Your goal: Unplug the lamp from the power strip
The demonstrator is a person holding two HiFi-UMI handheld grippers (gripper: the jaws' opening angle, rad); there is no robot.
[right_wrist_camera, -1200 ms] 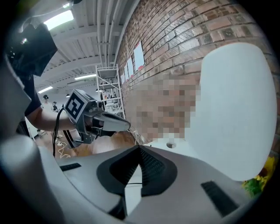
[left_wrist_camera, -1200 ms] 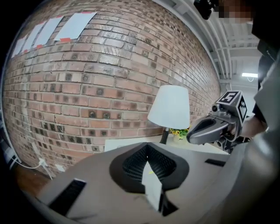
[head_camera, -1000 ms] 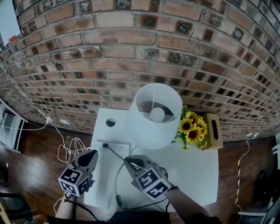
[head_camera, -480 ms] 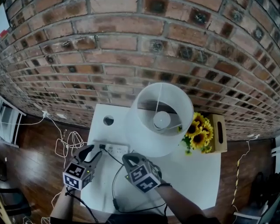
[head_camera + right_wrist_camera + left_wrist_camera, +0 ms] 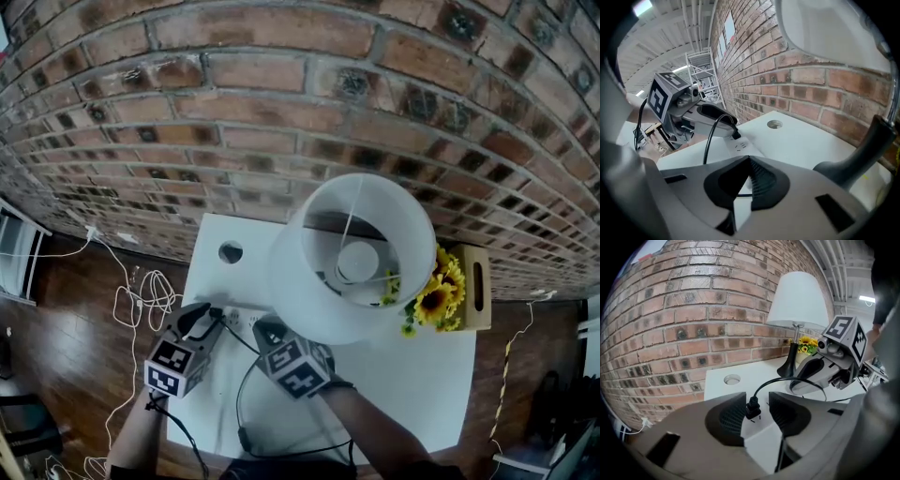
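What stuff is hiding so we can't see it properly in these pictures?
Lamp base: head view, hidden under the shade.
Shade's top: right gripper view, cut off by the upper edge.
Power strip: right gripper view, sockets too small to count.
Black cord: head view, lower end hidden by the person's arm.

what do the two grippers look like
Both the left gripper and the right gripper are smooth grey plastic, with two broad curved jaws lined with black ribbed pads. Each carries a cube faced with black-and-white square markers. A thin dark cable trails from the left one; a dark band circles the right wrist.
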